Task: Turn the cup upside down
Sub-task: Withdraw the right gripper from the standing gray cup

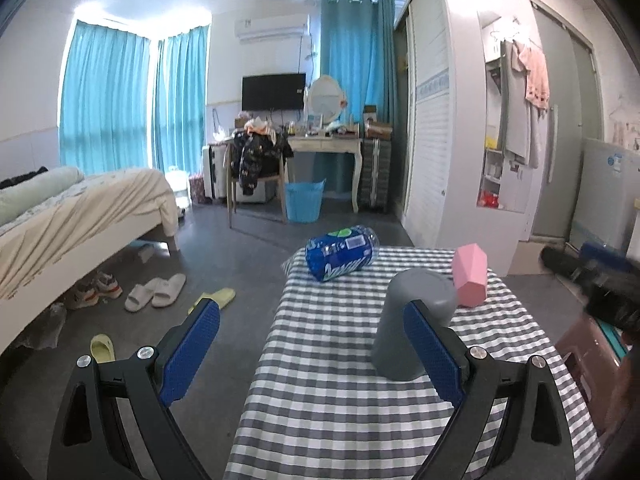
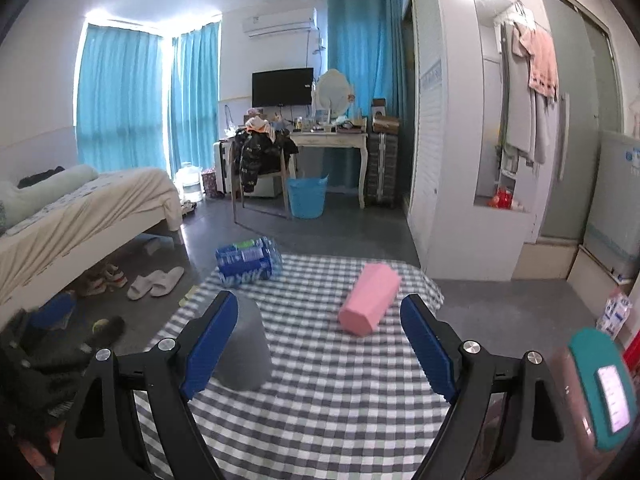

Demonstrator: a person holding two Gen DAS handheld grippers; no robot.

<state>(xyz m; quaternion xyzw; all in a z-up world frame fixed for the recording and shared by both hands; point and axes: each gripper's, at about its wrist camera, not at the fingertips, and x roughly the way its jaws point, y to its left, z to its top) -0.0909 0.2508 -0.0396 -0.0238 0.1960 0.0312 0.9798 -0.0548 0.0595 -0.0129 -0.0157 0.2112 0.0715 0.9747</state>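
A grey cup (image 1: 412, 322) stands mouth down on the checked tablecloth (image 1: 340, 380); it also shows in the right wrist view (image 2: 244, 348). A pink faceted cup (image 1: 470, 276) stands mouth down just behind it, leaning in the right wrist view (image 2: 368, 300). My left gripper (image 1: 316, 344) is open and empty; its right finger (image 1: 432, 352) is in front of the grey cup. My right gripper (image 2: 320, 344) is open and empty, with its left finger (image 2: 212, 344) in front of the grey cup and the pink cup ahead between the fingers.
A blue-labelled plastic bottle (image 1: 342, 252) lies on its side at the table's far edge. A pinkish stool (image 1: 588, 352) stands to the table's right. A bed (image 1: 80, 216), slippers (image 1: 156, 290) and a wardrobe (image 1: 448, 120) surround the table.
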